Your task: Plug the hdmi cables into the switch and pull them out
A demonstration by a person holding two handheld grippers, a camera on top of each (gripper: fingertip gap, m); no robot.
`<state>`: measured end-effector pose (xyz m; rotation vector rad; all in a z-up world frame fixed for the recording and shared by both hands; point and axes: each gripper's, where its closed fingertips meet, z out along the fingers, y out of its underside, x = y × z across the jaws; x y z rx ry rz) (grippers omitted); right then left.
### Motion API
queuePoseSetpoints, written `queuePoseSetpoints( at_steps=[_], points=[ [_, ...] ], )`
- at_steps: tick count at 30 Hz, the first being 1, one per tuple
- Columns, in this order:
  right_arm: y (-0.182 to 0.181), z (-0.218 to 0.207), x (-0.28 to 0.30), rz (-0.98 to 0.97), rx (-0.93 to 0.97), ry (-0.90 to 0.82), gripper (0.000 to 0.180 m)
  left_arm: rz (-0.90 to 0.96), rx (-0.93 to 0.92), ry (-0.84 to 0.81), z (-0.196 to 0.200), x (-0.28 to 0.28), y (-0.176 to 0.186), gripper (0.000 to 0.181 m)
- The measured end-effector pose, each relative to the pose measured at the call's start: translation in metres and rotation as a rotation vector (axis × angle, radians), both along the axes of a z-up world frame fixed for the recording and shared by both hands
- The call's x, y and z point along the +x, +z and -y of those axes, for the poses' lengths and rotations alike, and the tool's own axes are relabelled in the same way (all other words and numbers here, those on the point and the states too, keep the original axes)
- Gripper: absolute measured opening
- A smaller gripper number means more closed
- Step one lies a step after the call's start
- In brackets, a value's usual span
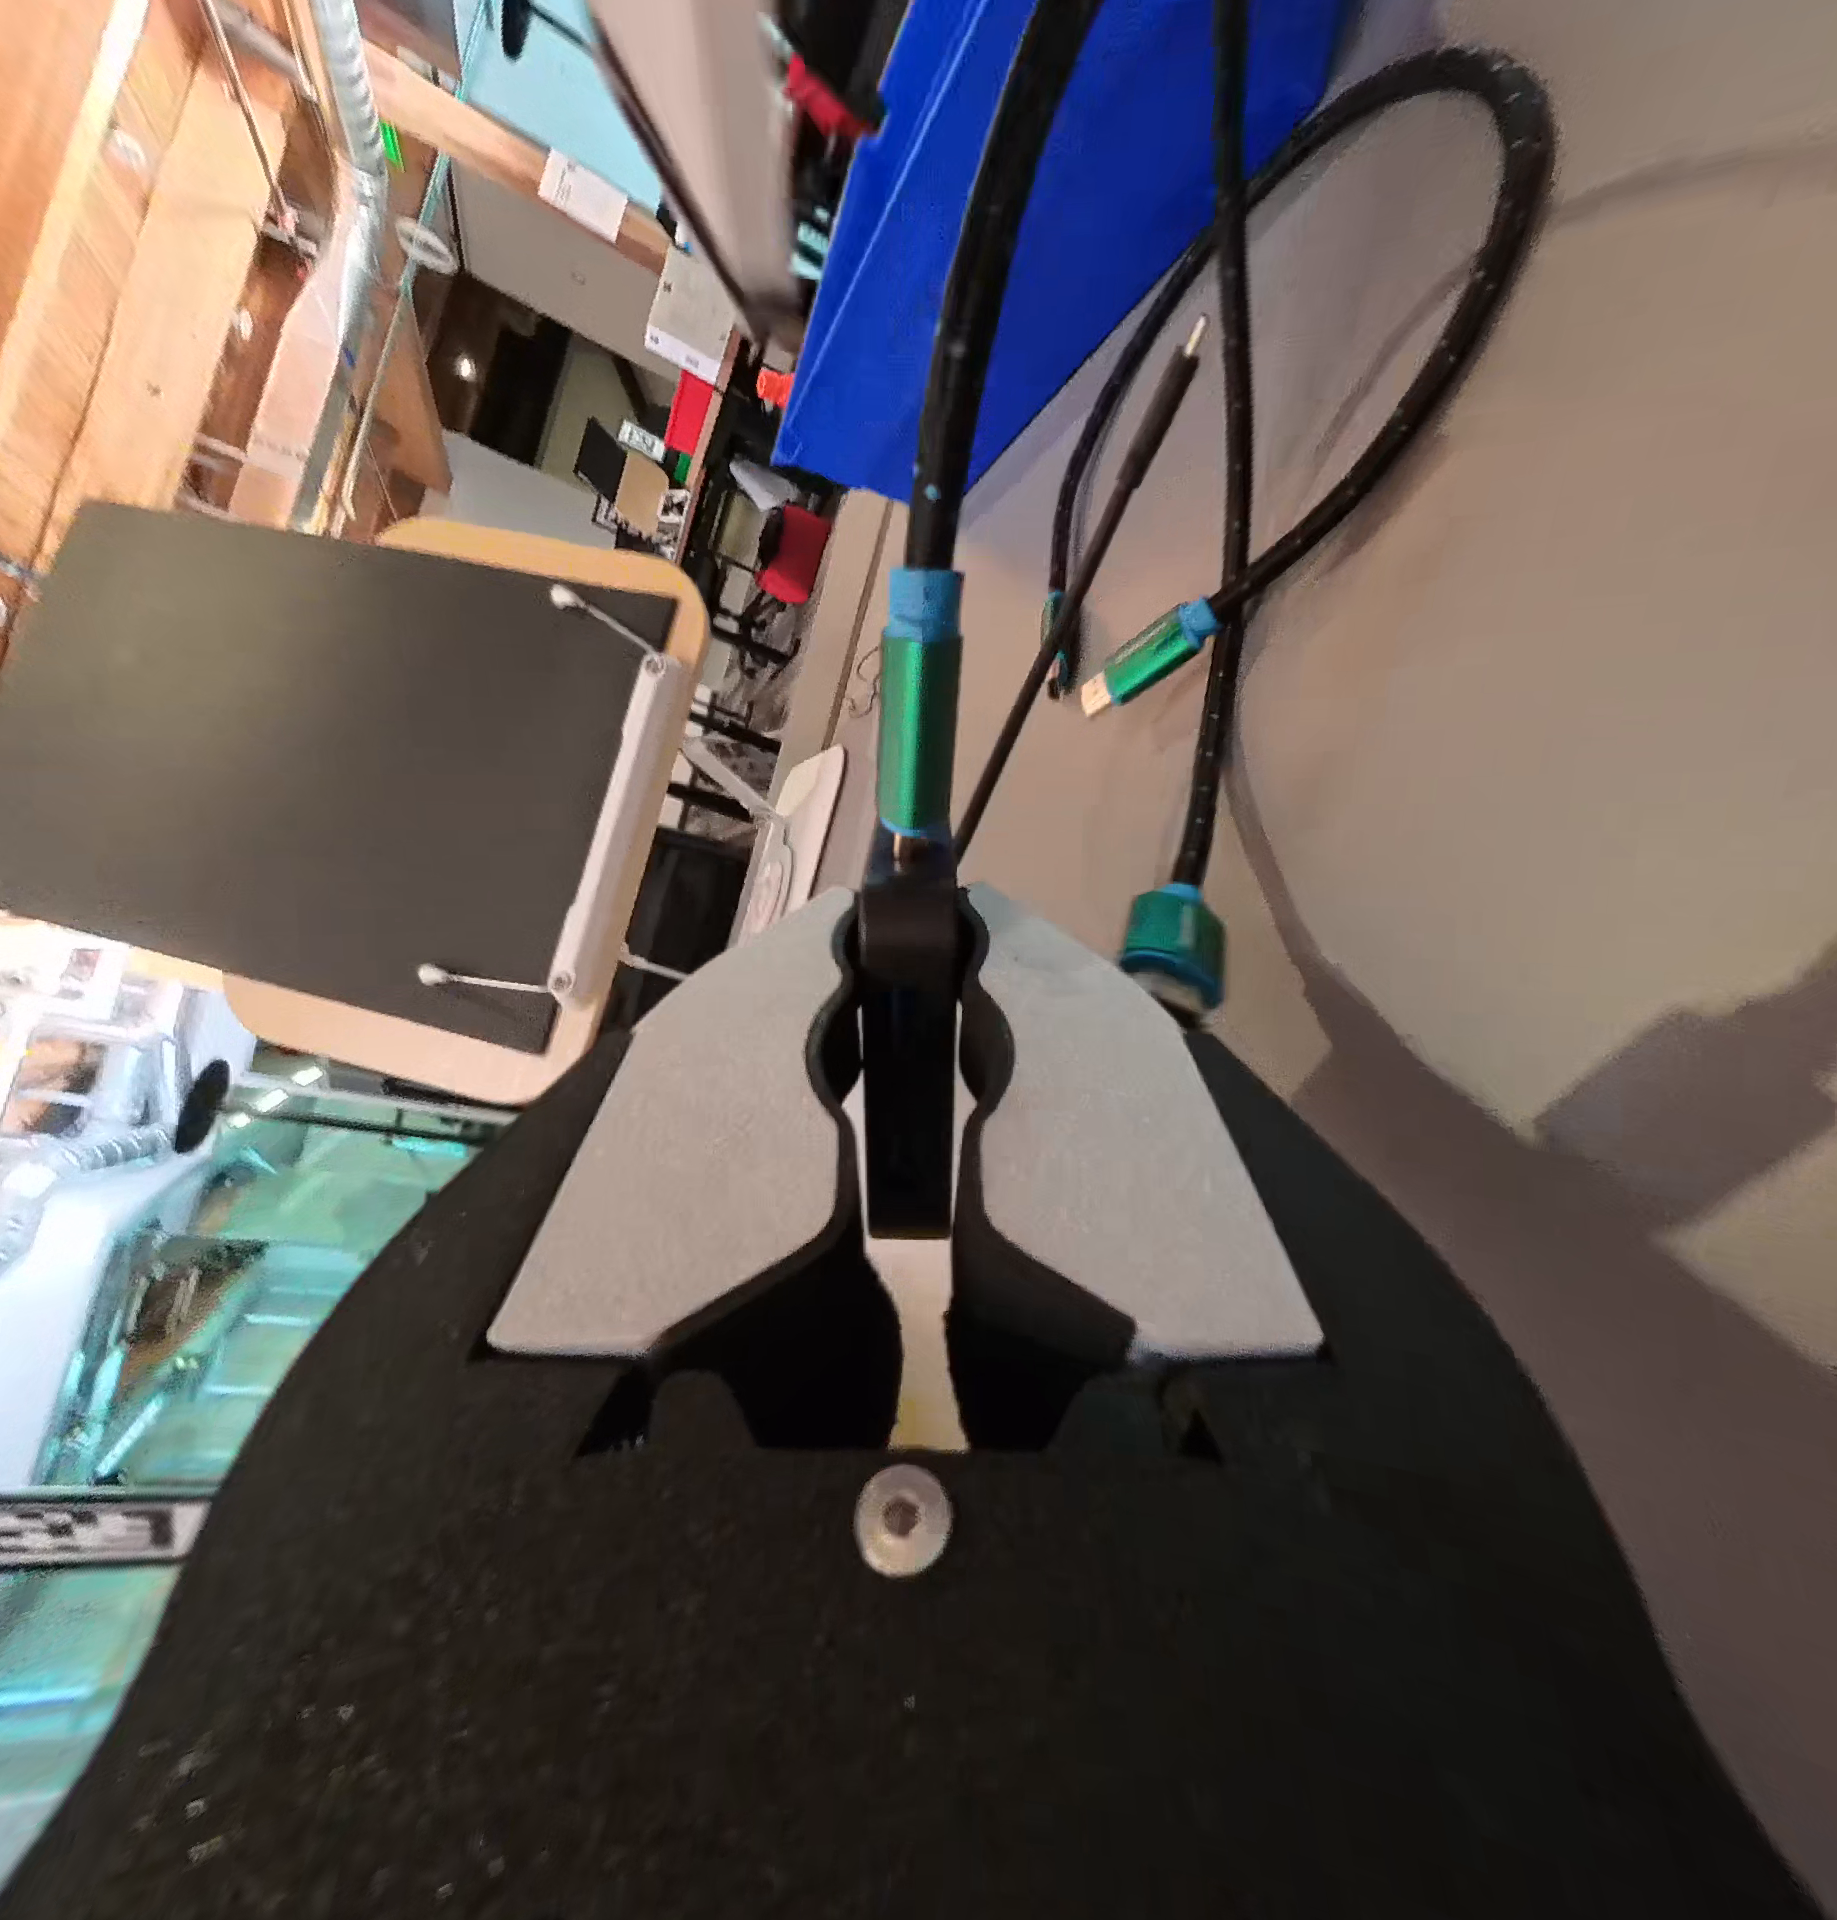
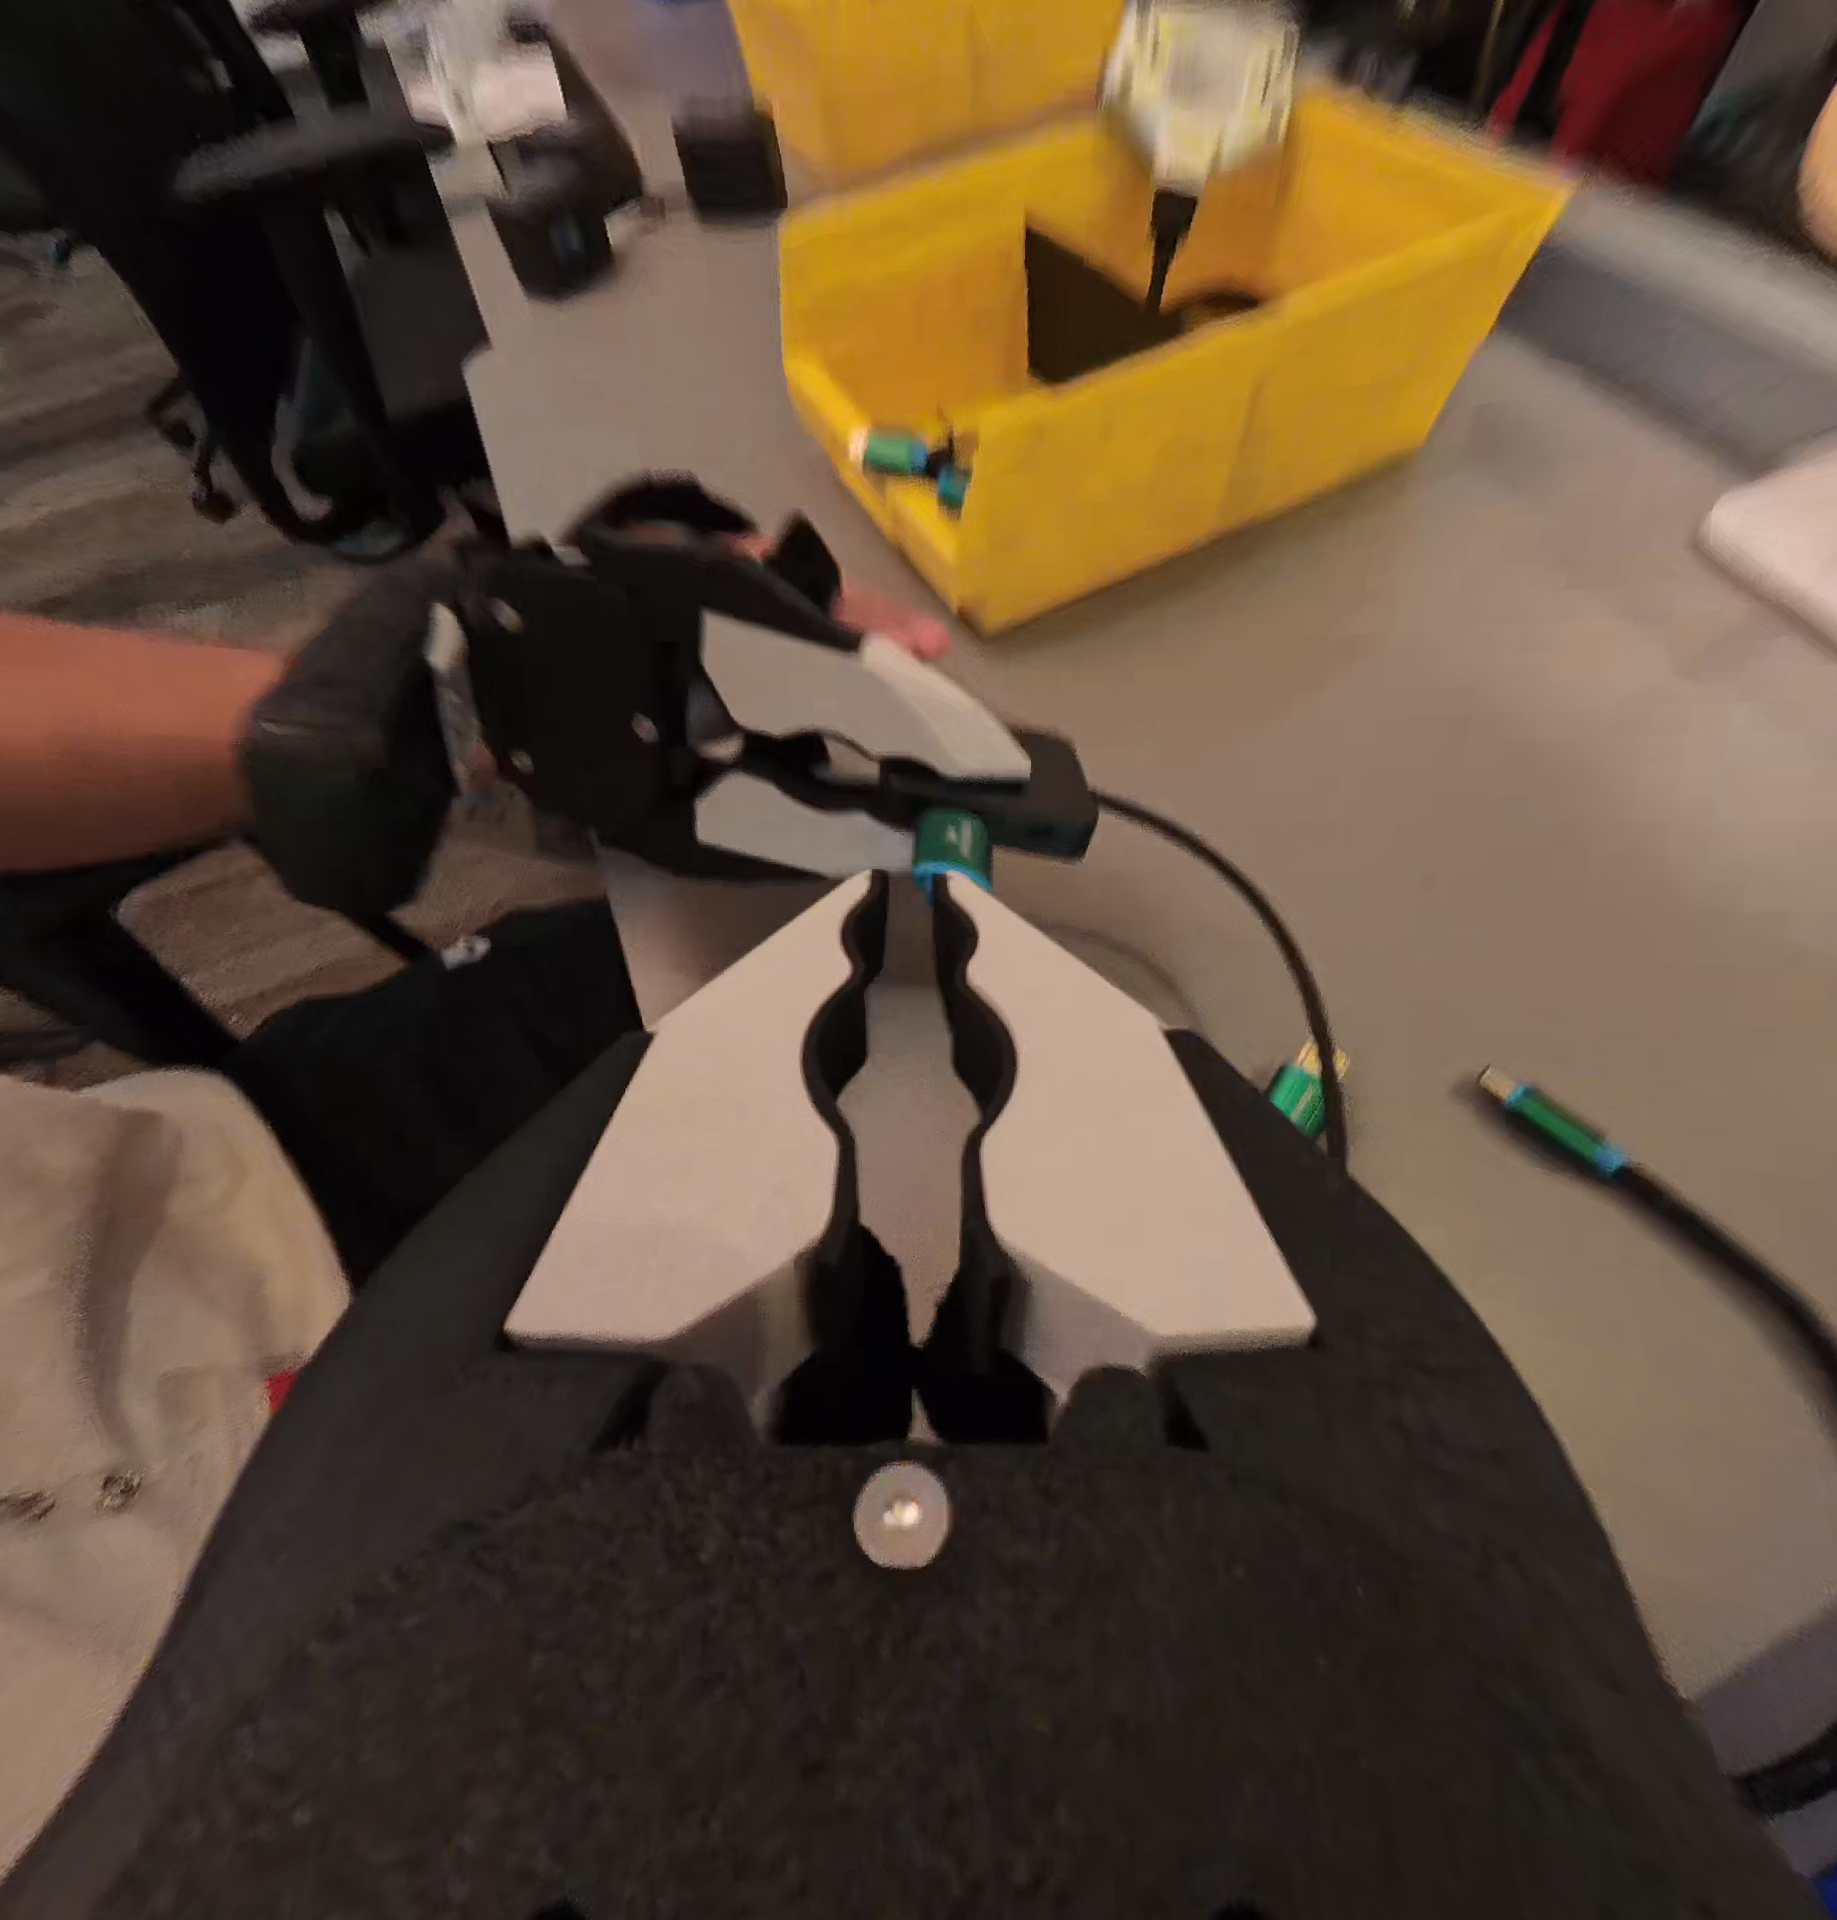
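My left gripper [image 1: 914,914] is shut on the flat black switch [image 1: 903,1091] and holds it above the grey table. A green HDMI plug [image 1: 919,727] sits in the switch's far end, its black cable running away. A second green plug [image 1: 1174,945] shows beside the right finger, and a third [image 1: 1142,665] lies loose. In the right wrist view the left gripper [image 2: 955,805] holds the switch [image 2: 1049,790], with a green plug [image 2: 950,842] in it. My right gripper [image 2: 906,888] is just short of that plug. Its jaws stand narrowly apart with only table showing between them.
A yellow bin [image 2: 1153,416] with more green plugs stands behind. Two loose plugs [image 2: 1298,1091] [image 2: 1548,1127] and their cables lie on the table at right. A blue bin [image 1: 1101,208] stands past the cables. A gloved hand [image 2: 342,748] holds the left gripper. The grippers' ends are close to 9 centimeters from one another.
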<state>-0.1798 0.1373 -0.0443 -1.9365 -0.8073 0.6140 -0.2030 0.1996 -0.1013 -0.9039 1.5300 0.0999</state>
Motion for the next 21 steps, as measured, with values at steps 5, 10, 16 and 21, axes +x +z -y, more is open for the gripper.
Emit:
queuePoseSetpoints(
  at_steps=[5, 10, 16, 21],
  points=[
    [-0.001, 0.042, -0.029, -0.006, -0.033, 0.238, 0.03, 0.091, -0.072, 0.069, -0.018, -0.011, 0.009, 0.014],
    [-0.074, -0.01, -0.023, 0.063, 0.085, 0.008, 0.035, 0.119, -0.076, 0.093, -0.021, -0.014, 0.012, 0.014],
    [-0.03, -0.035, -0.012, -0.279, 0.187, -0.131, 0.038, 0.114, -0.053, 0.072, -0.008, -0.005, 0.011, 0.014],
    [-0.034, -0.034, -0.018, -0.227, 0.193, -0.138, 0.029, 0.103, -0.047, 0.054, 0.0, 0.003, 0.009, 0.014]
  ],
)
